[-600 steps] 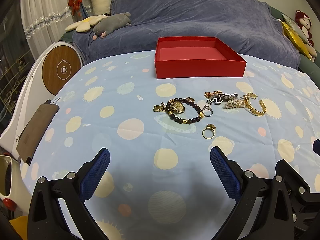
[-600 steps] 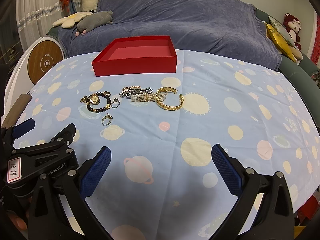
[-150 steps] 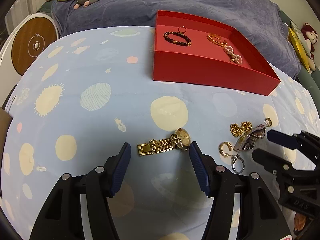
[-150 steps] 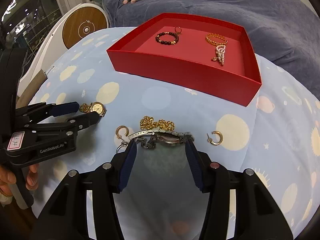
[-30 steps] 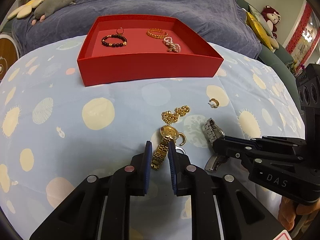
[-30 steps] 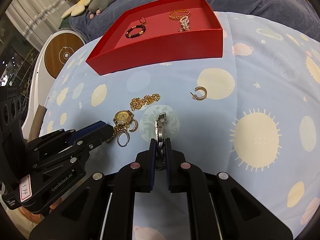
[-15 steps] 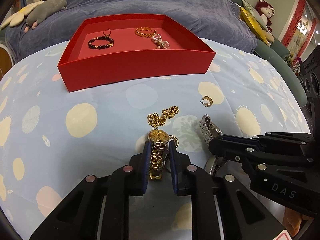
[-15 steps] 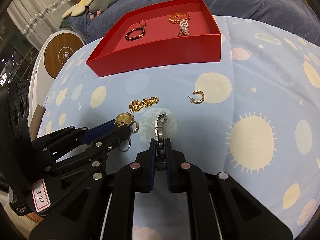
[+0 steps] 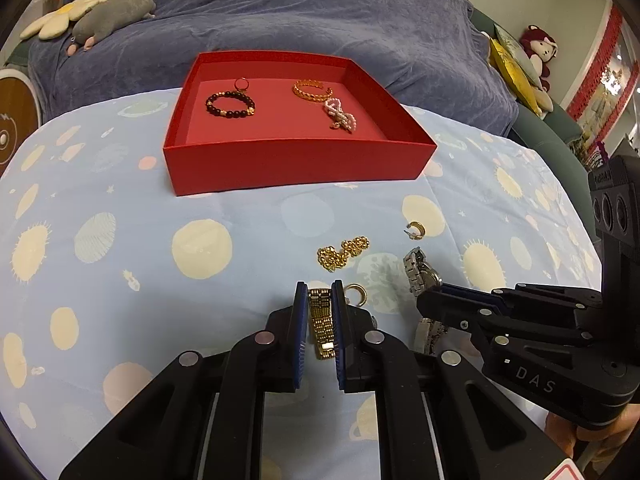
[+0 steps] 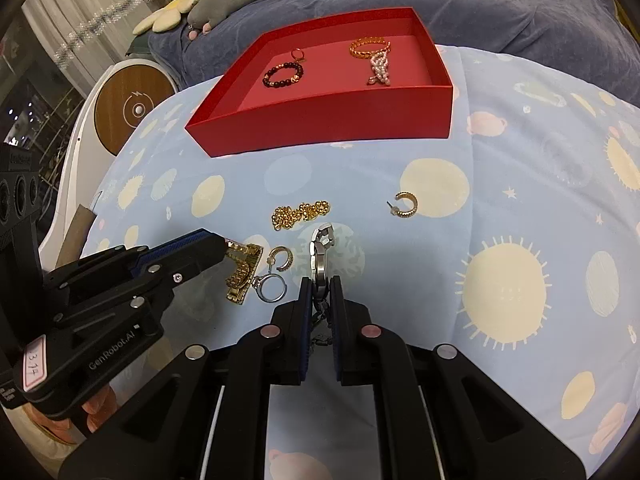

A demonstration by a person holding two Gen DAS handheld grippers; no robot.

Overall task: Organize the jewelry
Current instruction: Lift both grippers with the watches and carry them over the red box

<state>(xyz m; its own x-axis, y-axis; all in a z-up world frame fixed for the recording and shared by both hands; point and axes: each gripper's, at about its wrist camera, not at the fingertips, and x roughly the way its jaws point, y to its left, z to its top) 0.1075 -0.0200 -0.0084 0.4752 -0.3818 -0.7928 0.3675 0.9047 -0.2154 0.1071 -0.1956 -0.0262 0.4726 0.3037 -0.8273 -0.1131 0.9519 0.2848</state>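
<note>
Sorting half done: red box (image 9: 296, 168) holds bead bracelet (image 9: 230, 105), gold bangle (image 9: 312, 91), pearl piece (image 9: 340, 114), ring (four items). Left gripper (image 9: 320, 312) clamps gold watch (image 9: 322, 324); right gripper (image 10: 320, 300) clamps silver watch (image 10: 320, 256). Chain (image 10: 300, 212), earrings, silver ring remain on cloth.

Matt red cardboard box (image 9: 296, 166) at upper centre; printed cotton-like tablecloth (image 9: 120, 248), smooth, matt. Glossy gold metal watch (image 9: 322, 320), polished steel watch (image 10: 320, 252), matt black plastic gripper bodies below.
</note>
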